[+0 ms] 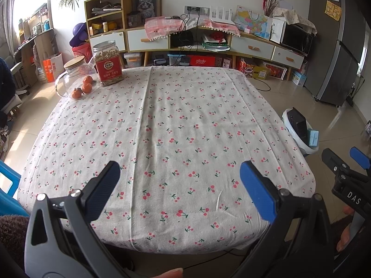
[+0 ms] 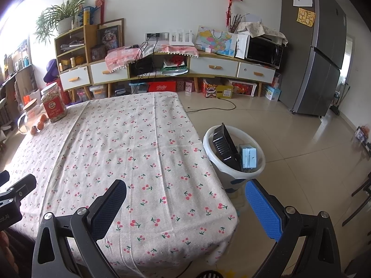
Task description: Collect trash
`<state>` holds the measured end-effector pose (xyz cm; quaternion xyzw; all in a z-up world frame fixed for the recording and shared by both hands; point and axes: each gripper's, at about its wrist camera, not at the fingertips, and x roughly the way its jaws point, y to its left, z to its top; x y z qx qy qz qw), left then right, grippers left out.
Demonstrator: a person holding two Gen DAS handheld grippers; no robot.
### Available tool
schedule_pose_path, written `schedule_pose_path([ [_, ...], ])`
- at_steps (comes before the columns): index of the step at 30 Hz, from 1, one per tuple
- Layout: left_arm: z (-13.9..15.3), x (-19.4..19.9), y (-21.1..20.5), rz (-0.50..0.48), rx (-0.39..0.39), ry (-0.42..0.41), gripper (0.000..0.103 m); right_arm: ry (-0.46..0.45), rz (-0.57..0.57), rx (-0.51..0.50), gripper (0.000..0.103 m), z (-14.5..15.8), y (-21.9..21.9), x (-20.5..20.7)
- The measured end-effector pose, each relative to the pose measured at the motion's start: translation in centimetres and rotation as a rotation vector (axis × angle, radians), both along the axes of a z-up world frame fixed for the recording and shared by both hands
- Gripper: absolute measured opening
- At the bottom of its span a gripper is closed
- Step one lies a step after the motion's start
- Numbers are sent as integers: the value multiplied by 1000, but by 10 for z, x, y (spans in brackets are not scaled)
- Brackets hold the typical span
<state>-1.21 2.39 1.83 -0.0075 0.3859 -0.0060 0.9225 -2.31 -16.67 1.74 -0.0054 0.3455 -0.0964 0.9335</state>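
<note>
Trash binned, both claws spread wide and holding nothing.

Black tray (image 2: 224,144) and blue box (image 2: 248,158) standing upright in white bin (image 2: 231,173) beside cherry tablecloth (image 2: 143,153); left gripper (image 1: 179,185) and right gripper (image 2: 185,206) hovering near table edge. Risks: mistaking oranges (image 1: 82,88) or nut jar (image 1: 107,63) for trash; knocking the tall tray and tipping it out.

a table (image 1: 162,120) covered with a cherry-print cloth carries a red-labelled jar (image 1: 107,63), a glass pitcher with a wooden lid (image 1: 74,74) and three oranges (image 1: 84,88), all grouped at its far left corner. on the tiled floor (image 2: 289,139) just beside the table's right edge stands a white bin (image 2: 234,159).
</note>
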Motion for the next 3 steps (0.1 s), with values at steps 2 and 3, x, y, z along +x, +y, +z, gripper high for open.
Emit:
schedule_pose_path([
  [2, -1, 2, -2, -5, 4, 5, 103, 3, 7, 5, 103, 0, 0, 1],
  [3, -1, 3, -3, -5, -1, 8, 103, 4, 12, 11, 103, 1, 0, 1],
])
